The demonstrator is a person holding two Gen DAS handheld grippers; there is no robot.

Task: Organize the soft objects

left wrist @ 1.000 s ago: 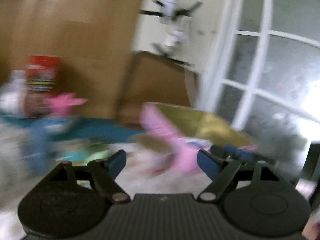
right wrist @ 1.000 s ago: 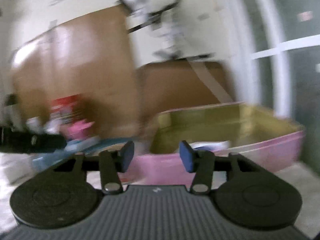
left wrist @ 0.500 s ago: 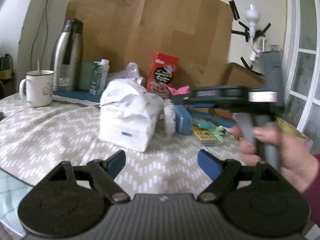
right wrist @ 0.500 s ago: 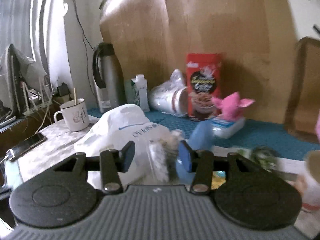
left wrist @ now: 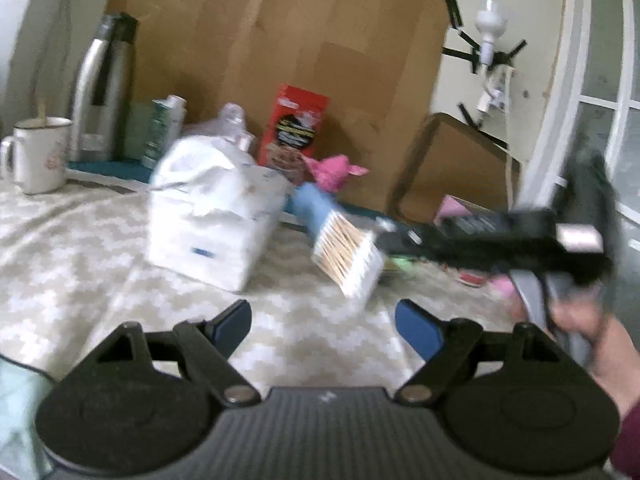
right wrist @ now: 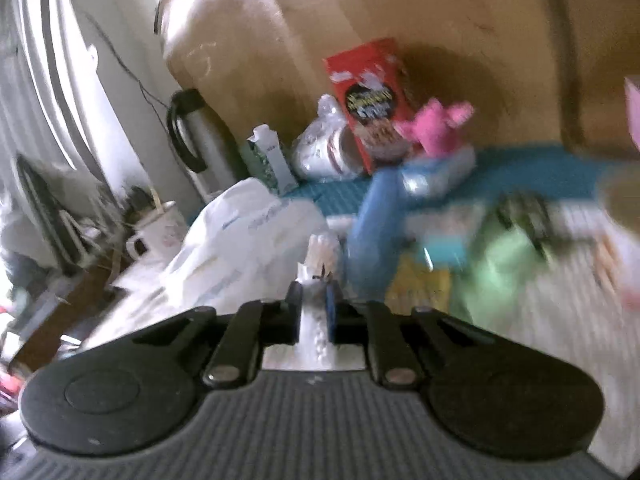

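Observation:
My right gripper (right wrist: 314,304) is shut on a clear pack of cotton swabs (right wrist: 316,320). In the left wrist view the pack (left wrist: 346,258) hangs lifted above the table from the right gripper (left wrist: 384,236). My left gripper (left wrist: 324,320) is open and empty, low over the patterned tablecloth (left wrist: 100,252). A white plastic pack of soft tissue (left wrist: 216,216) sits on the table left of the swabs; it also shows in the right wrist view (right wrist: 244,240). A blue soft item (right wrist: 372,236) and a pink plush (right wrist: 436,124) lie behind.
A red cereal box (left wrist: 294,132), steel thermos (left wrist: 102,88), white mug (left wrist: 38,154) and small carton (left wrist: 162,132) stand at the back against cardboard. Green and yellow packets (right wrist: 496,268) lie on the right. A brown box (left wrist: 452,168) stands at the far right.
My right gripper has shut on the cotton swab pack and lifted it off the table, tilting. The left gripper has stayed open, shifting slightly.

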